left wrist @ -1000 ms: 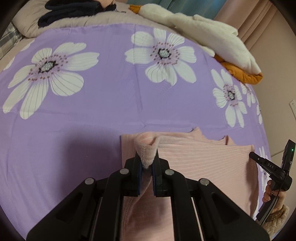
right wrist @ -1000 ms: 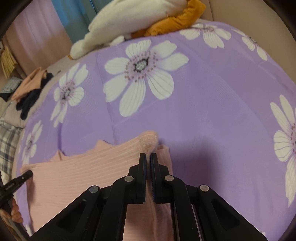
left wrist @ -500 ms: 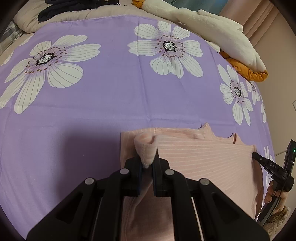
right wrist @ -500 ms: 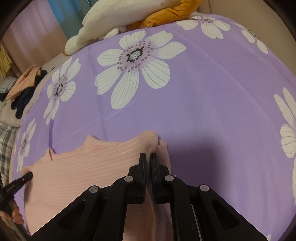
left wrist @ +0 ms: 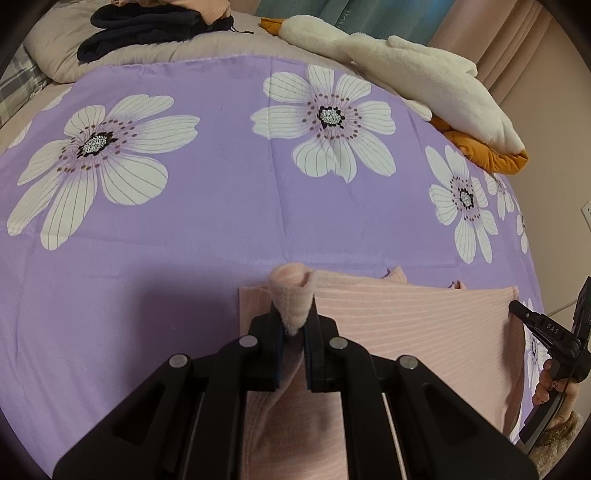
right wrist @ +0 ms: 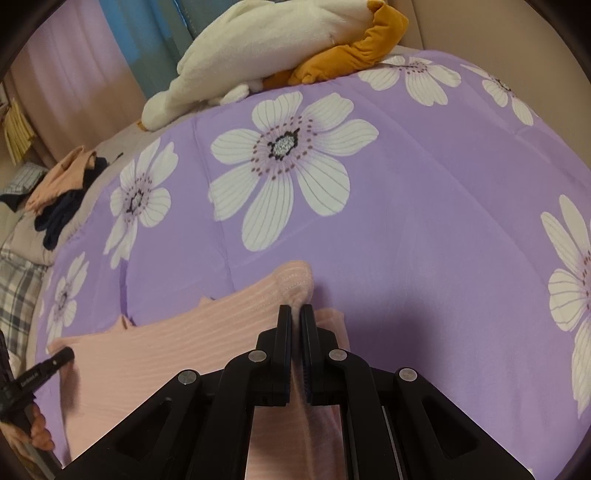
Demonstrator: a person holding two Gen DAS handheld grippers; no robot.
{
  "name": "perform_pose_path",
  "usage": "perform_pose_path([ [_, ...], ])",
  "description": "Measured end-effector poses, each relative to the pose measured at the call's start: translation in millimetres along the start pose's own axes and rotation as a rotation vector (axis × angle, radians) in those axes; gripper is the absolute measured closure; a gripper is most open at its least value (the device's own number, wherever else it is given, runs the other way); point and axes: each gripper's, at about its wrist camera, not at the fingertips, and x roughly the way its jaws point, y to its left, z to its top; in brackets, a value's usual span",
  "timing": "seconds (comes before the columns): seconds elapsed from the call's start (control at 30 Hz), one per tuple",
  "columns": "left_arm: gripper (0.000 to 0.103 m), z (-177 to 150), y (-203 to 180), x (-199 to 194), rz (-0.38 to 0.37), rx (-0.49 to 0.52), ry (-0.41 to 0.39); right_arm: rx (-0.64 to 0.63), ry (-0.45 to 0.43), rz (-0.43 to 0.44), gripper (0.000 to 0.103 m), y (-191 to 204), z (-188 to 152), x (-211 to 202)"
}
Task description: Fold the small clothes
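A pink ribbed garment (left wrist: 413, 332) lies on the purple flowered sheet (left wrist: 221, 206), its lower part folded up over itself. My left gripper (left wrist: 294, 321) is shut on the garment's left corner, which bunches up between the jaws. My right gripper (right wrist: 295, 314) is shut on the garment's (right wrist: 166, 343) right corner. Both corners are held just above the layer beneath. Each gripper shows at the edge of the other's view: the right one (left wrist: 546, 332) and the left one (right wrist: 40, 373).
A white plush toy with orange parts (left wrist: 424, 81) lies at the far edge of the bed. A pile of dark and peach clothes (left wrist: 147, 22) rests on a beige pillow at the far left. A wall runs along the right side.
Both grippers have carried the held edge of the garment farther across the bed, so the fold lies deeper over the garment. Both grips stay shut.
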Motion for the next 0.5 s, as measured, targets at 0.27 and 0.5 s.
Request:
perform_pose_path([
  [0.27, 0.095, 2, 6, 18, 0.014, -0.015, 0.033, 0.010, 0.042, -0.018, 0.097, -5, 0, 23],
  [0.5, 0.095, -3, 11, 30, 0.021, -0.018, 0.055, 0.022, 0.075, -0.034, 0.097, -11, -9, 38],
])
